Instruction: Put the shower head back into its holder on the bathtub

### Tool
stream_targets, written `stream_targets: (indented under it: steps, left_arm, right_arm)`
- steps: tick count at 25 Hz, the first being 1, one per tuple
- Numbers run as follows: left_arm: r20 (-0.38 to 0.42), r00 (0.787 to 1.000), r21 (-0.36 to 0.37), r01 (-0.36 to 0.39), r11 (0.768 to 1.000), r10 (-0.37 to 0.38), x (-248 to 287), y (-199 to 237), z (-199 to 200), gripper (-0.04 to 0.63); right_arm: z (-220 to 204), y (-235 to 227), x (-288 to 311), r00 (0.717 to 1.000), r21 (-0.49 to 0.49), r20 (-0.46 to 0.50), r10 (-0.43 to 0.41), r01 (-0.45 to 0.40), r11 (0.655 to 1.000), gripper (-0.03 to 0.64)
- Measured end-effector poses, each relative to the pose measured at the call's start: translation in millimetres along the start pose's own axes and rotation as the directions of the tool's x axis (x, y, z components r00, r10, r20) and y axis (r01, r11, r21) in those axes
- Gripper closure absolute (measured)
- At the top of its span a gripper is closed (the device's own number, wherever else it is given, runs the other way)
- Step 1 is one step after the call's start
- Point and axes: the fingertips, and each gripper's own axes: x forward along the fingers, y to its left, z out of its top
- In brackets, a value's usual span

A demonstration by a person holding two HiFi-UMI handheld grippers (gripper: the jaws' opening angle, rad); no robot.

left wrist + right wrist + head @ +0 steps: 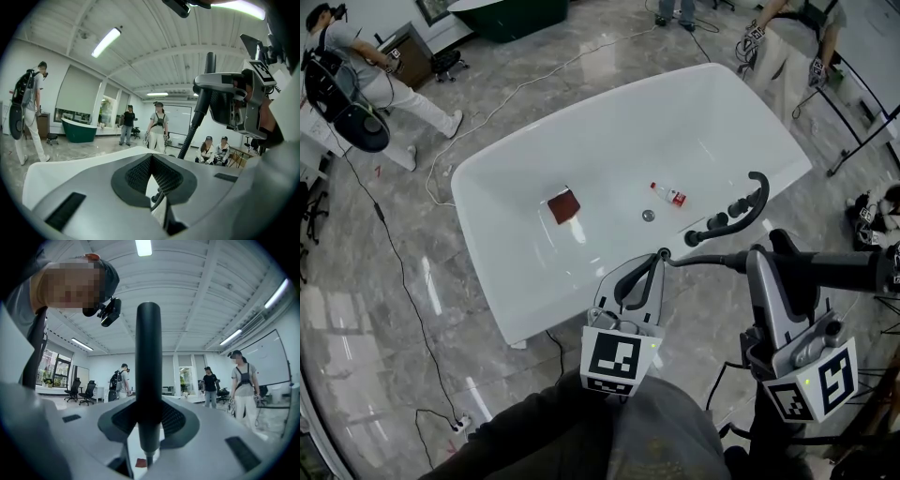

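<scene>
tub: white oval bathtub lay across the grey marble floor, not blocked.
in tub: dark red square pad on the left; small clear bottle with a red label and the round metal drain to its right, apart from each other.
left gripper: jaws closed, tips meeting on the end of the thin dark hose, just over the tub's near rim.
hose: ran right from those tips to the shower head.
fittings: black knobs and a curved black spout stood on the tub's near-right rim, just beyond the hose. Couldn't tell which one was the holder.
right gripper: jaws clamped on the black stick-shaped shower head, no gap visible at the pads.
shower head: held level outside the tub, right of the fittings, not touching them; its far end ran off the right edge.
people: one stood far left, one upper right, both well clear of the tub.
</scene>
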Motion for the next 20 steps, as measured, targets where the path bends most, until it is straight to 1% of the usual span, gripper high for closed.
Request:
stream_targets:
  steps: [12,20]
  left_arm:
    - [-0.013,1.0,-0.009,0.011,1.0,-0.011,2.1,10.6,-4.2,0.592]
    - [-0.025,1.0,-0.018,0.016,1.0,-0.016,5.2,25.8,-10.2,0.592]
  right_arm:
    - [-16.7,0.3,11.6,0.999,-0.001,-0.039,-0.022,0.022,1.0,0.488]
    - [-35.3,1.1,25.5,0.997,-0.001,-0.073,-0.036,0.037,0.999,0.489]
